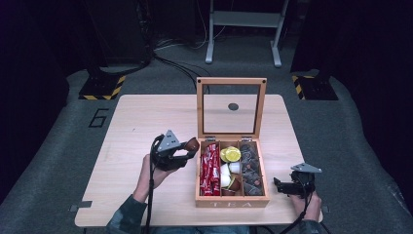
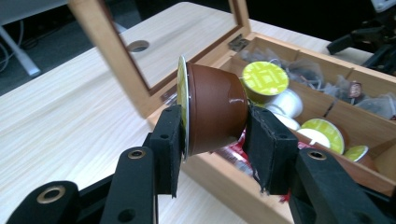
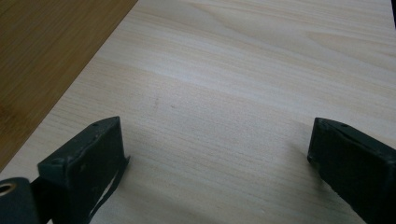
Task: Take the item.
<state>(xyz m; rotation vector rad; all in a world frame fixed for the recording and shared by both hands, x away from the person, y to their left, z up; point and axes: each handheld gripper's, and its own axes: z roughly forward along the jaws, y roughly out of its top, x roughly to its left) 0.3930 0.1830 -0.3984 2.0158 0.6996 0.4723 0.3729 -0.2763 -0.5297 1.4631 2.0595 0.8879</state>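
Observation:
My left gripper is shut on a brown coffee capsule with a green foil lid, one pad on the lid and the other on its base. It hangs just left of the wooden tea box, by the box's left wall. The box stands open with its glass lid upright. It holds red sachets, green-lidded and white capsules and dark tea bags. My right gripper rests open over bare table right of the box.
The light wooden table has free room to the left and behind the box. A round cable hole shows through the glass lid. Dark floor, cables and a grey stand frame lie beyond the table.

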